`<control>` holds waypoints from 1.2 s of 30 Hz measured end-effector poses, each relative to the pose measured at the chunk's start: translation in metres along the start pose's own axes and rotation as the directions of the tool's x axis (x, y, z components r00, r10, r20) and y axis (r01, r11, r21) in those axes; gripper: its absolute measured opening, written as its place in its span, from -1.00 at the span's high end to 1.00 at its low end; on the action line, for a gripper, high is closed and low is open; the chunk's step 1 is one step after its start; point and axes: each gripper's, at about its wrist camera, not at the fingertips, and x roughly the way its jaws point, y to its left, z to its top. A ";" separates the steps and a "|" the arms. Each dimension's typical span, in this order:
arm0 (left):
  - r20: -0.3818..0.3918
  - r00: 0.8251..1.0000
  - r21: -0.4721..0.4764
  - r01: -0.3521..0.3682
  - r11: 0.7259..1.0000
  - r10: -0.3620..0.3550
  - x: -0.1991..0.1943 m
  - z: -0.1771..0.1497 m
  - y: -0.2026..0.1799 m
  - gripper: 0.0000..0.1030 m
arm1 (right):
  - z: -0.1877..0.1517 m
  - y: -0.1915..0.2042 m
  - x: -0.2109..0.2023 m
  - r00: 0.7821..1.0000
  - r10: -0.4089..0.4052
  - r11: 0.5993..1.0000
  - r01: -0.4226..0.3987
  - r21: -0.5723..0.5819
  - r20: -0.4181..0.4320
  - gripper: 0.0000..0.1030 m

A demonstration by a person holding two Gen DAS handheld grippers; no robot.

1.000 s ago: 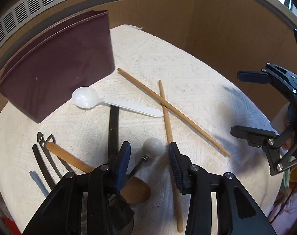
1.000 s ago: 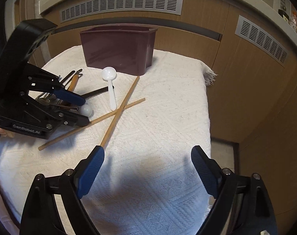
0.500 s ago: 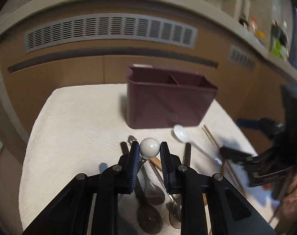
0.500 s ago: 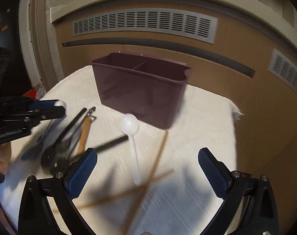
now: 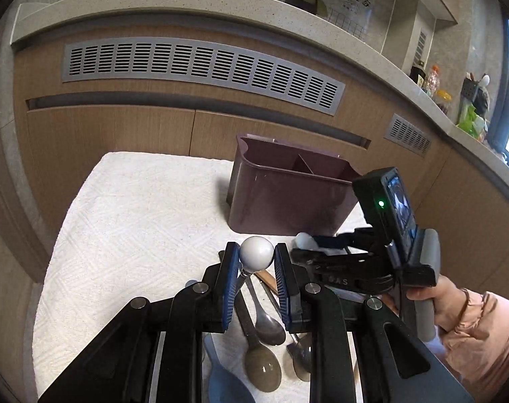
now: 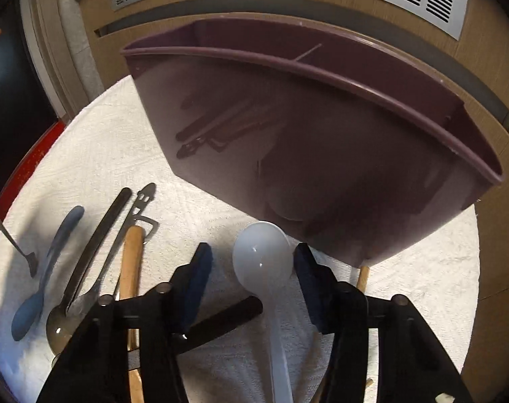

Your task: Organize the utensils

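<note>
Lifted clear, the ball-ended utensil (image 5: 256, 250) sits clamped in the left gripper (image 5: 256, 262); right gripper (image 6: 252, 265), jaws just closing, straddles the white spoon (image 6: 262, 258) ungripped.

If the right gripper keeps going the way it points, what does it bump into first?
Probably the white spoon: its bowl lies between the right gripper's open jaws, on the cloth. Just beyond stands the purple bin. Depth is hard to judge here.
</note>
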 end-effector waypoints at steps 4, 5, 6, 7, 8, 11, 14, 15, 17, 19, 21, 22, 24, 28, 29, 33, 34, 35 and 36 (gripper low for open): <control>0.010 1.000 -0.016 0.015 1.000 -0.015 -0.011 -0.001 -0.001 0.56 | -0.007 0.001 -0.022 1.000 -0.013 1.000 0.013 0.010 0.029 0.41; 0.012 1.000 -0.016 0.013 1.000 -0.013 -0.014 -0.001 -0.003 0.56 | -0.011 0.001 -0.035 0.999 -0.004 1.000 0.003 0.024 0.052 0.41; 0.017 1.000 -0.015 0.007 1.000 -0.007 -0.018 -0.001 -0.005 0.56 | -0.014 0.001 -0.047 0.997 0.004 0.999 -0.006 0.034 0.073 0.41; 0.024 1.000 -0.013 0.004 1.000 -0.004 -0.021 -0.001 -0.007 0.56 | -0.018 0.001 -0.059 0.995 0.010 0.999 -0.014 0.041 0.094 0.41; 0.030 1.000 -0.011 0.004 1.000 -0.003 -0.025 -0.001 -0.010 0.56 | -0.022 0.001 -0.072 0.992 0.014 0.999 -0.020 0.048 0.122 0.41; 0.056 0.998 -0.011 0.005 1.000 -0.004 -0.037 0.002 -0.017 0.56 | -0.036 0.005 -0.109 0.981 -0.008 0.998 -0.004 0.059 0.194 0.41; 0.069 0.998 0.001 0.002 1.000 -0.002 -0.045 0.006 -0.025 0.56 | -0.043 0.003 -0.136 0.968 -0.029 0.998 0.013 0.066 0.249 0.41; 0.074 0.997 0.008 -0.005 1.000 0.005 -0.048 0.007 -0.028 0.56 | -0.045 0.003 -0.144 0.964 -0.033 0.997 0.015 0.069 0.263 0.41; 0.087 0.996 0.018 -0.011 1.000 0.009 -0.052 0.010 -0.034 0.56 | -0.046 -0.001 -0.154 0.959 -0.035 0.997 0.014 0.077 0.283 0.41; 0.097 0.995 0.016 0.005 1.000 -0.006 -0.056 0.020 -0.039 0.56 | -0.047 -0.002 -0.166 0.952 -0.030 0.997 0.006 0.081 0.303 0.41; 0.133 0.990 0.019 0.044 0.999 -0.046 -0.062 0.043 -0.046 0.56 | -0.040 -0.006 -0.179 0.943 -0.023 0.996 -0.007 0.089 0.332 0.41; 0.168 0.983 0.031 0.066 0.997 -0.071 -0.067 0.060 -0.051 0.56 | -0.035 -0.007 -0.188 0.935 -0.017 0.996 -0.014 0.086 0.355 0.41; 0.237 0.964 0.066 0.106 0.992 -0.118 -0.076 0.093 -0.060 0.56 | -0.014 -0.011 -0.217 0.895 -0.031 0.997 -0.003 0.077 0.445 0.41; 0.341 0.926 0.103 0.134 0.986 -0.162 -0.072 0.147 -0.071 0.56 | 0.034 -0.025 -0.267 0.780 -0.037 0.996 -0.020 0.084 0.625 0.39; 0.357 0.919 0.099 0.142 0.985 -0.168 -0.067 0.156 -0.071 0.56 | 0.045 -0.031 -0.273 0.759 -0.046 0.995 -0.024 0.099 0.650 0.39; 0.358 0.914 0.062 0.179 0.982 -0.189 -0.038 0.176 -0.061 0.56 | 0.071 -0.054 -0.270 0.718 -0.041 0.984 -0.092 0.153 0.695 0.39; 0.353 0.916 0.054 0.184 0.981 -0.191 -0.030 0.179 -0.057 0.56 | 0.076 -0.059 -0.264 0.719 -0.042 0.983 -0.095 0.158 0.694 0.39; 0.349 0.917 0.045 0.191 0.981 -0.194 -0.021 0.180 -0.053 0.56 | 0.081 -0.064 -0.255 0.724 -0.044 0.982 -0.095 0.163 0.688 0.39; 0.343 0.919 0.038 0.194 0.980 -0.195 -0.012 0.181 -0.050 0.56 | 0.083 -0.068 -0.250 0.728 -0.044 0.981 -0.098 0.168 0.684 0.39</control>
